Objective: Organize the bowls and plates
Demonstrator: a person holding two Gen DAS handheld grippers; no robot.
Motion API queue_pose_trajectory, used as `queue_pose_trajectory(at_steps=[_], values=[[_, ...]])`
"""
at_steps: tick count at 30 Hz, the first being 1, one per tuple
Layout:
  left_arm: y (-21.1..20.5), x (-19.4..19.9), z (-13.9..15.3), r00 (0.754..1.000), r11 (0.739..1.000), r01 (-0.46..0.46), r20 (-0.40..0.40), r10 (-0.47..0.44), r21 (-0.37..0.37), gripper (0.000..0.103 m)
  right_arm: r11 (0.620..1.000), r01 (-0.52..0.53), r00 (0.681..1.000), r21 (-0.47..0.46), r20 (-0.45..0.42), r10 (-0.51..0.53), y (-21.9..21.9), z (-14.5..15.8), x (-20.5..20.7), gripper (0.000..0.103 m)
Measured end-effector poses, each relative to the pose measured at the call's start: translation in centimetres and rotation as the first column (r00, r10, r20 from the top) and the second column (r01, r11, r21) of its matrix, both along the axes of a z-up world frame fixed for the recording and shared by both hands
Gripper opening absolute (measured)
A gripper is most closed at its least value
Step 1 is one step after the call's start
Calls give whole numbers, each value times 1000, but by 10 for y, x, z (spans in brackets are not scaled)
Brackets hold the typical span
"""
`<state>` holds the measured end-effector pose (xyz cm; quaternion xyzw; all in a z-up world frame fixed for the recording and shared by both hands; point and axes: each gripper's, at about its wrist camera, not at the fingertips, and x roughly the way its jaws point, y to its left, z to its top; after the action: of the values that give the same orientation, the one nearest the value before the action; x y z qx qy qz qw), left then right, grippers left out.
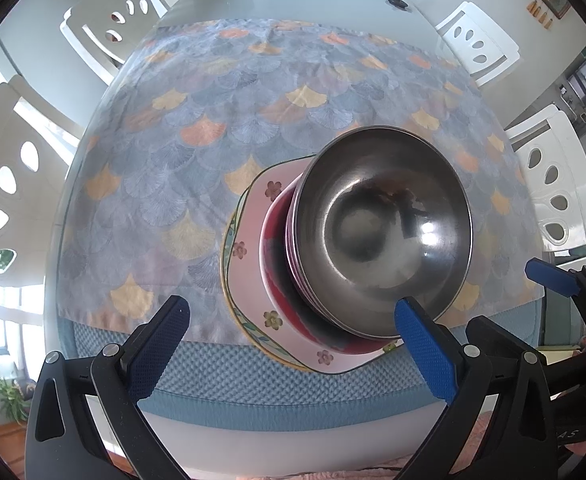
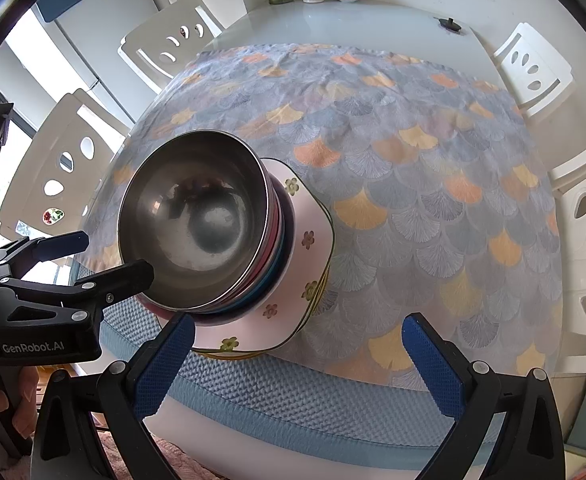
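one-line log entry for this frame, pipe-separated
stack: steel bowl atop coloured bowls on pink plate | left gripper: open, empty | right gripper: open, empty

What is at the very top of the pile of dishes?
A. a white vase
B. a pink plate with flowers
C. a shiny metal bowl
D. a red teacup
C: the shiny metal bowl sits uppermost in the stack, nested in coloured bowls that rest on the pink flowered plate; the right wrist view shows the same order.
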<state>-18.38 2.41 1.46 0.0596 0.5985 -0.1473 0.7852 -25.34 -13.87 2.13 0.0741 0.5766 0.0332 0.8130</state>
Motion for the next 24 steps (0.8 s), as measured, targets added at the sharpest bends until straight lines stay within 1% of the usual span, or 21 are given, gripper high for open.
queue_pose_trajectory(at_steps=[24], values=[[0,-2,-1,1000,1000,5,-5,-5,-24,102,1000,12,1000,-5,2,-12,1,-1,-3,103]])
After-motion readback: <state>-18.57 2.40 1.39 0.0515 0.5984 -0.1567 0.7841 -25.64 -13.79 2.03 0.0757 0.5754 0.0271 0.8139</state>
